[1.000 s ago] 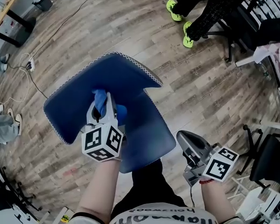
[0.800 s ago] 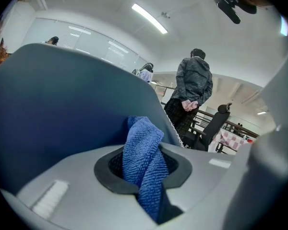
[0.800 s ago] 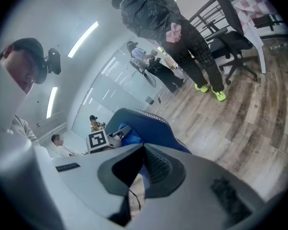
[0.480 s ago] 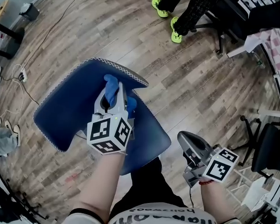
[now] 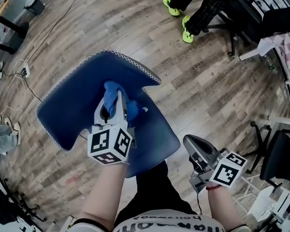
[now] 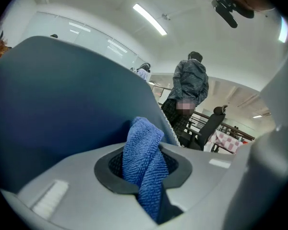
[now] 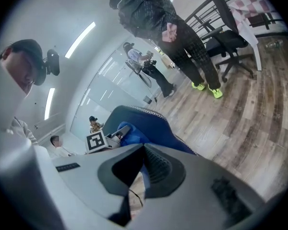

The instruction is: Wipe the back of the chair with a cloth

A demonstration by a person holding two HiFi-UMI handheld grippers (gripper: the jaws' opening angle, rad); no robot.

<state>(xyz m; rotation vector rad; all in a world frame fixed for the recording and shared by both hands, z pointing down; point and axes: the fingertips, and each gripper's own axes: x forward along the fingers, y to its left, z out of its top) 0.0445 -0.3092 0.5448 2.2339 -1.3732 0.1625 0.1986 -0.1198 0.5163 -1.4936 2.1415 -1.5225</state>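
A blue chair [image 5: 70,105] with white stitched edging stands on the wooden floor below me. In the head view my left gripper [image 5: 117,96] is shut on a blue cloth [image 5: 111,88] and presses it against the chair's backrest. The left gripper view shows the cloth [image 6: 144,162] bunched between the jaws, with the blue backrest [image 6: 62,104] close behind it. My right gripper [image 5: 190,141] hangs shut and holds nothing, off the chair's near right corner. In the right gripper view, the chair [image 7: 151,121] and the cloth [image 7: 132,139] lie beyond the right gripper [image 7: 140,170].
A person in dark trousers and neon-yellow shoes [image 5: 186,30] stands at the far side. Black office chairs [image 5: 280,163] crowd the right edge. A cable and power strip [image 5: 24,71] lie on the floor at left, near another person's feet [image 5: 5,124].
My left gripper slid the cloth up the backrest toward its stitched top edge, then came back a little. The right gripper has stayed where it was.
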